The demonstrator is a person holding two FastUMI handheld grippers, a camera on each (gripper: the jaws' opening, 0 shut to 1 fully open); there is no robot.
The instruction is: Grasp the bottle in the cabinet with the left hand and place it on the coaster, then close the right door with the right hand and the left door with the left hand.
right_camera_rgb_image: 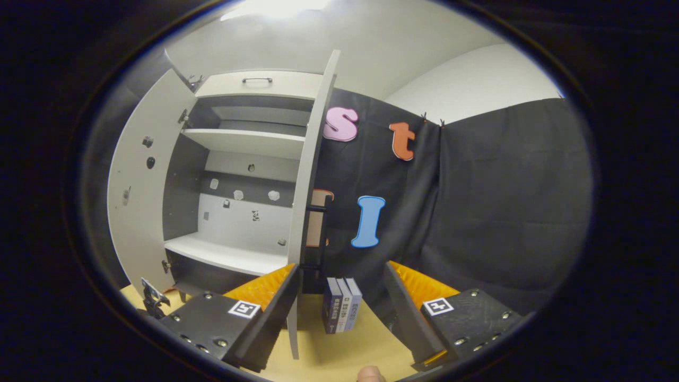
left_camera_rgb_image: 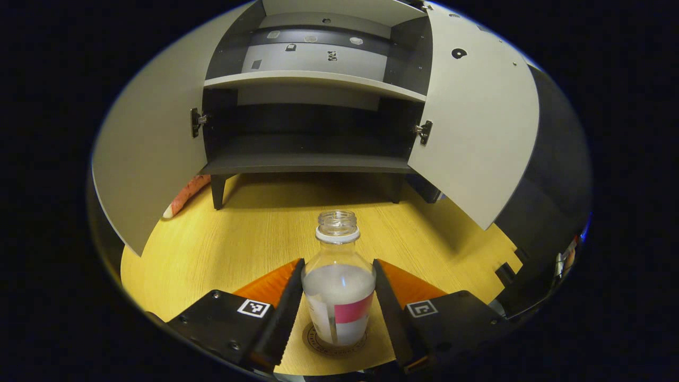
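A clear bottle point(left_camera_rgb_image: 338, 297) with a pink-and-white label and no cap stands upright on a round coaster point(left_camera_rgb_image: 314, 343) on the wooden table. My left gripper point(left_camera_rgb_image: 338, 262) has one finger against each side of the bottle and is shut on it. Behind it the cabinet point(left_camera_rgb_image: 313, 159) stands with both doors swung out: the left door point(left_camera_rgb_image: 154, 143) and the right door point(left_camera_rgb_image: 477, 122). In the right gripper view, my right gripper point(right_camera_rgb_image: 342, 267) is open. The right door's edge point(right_camera_rgb_image: 312, 175) runs upright just inside its left finger point(right_camera_rgb_image: 276, 302). I cannot tell whether they touch.
The cabinet has a pale middle shelf point(left_camera_rgb_image: 313, 79) and a dark bottom shelf point(left_camera_rgb_image: 307, 164). Three books point(right_camera_rgb_image: 340, 305) stand upright on the table point(left_camera_rgb_image: 254, 233) beyond the right gripper, against the black cloth wall. A fingertip point(right_camera_rgb_image: 371, 374) shows at the bottom edge.
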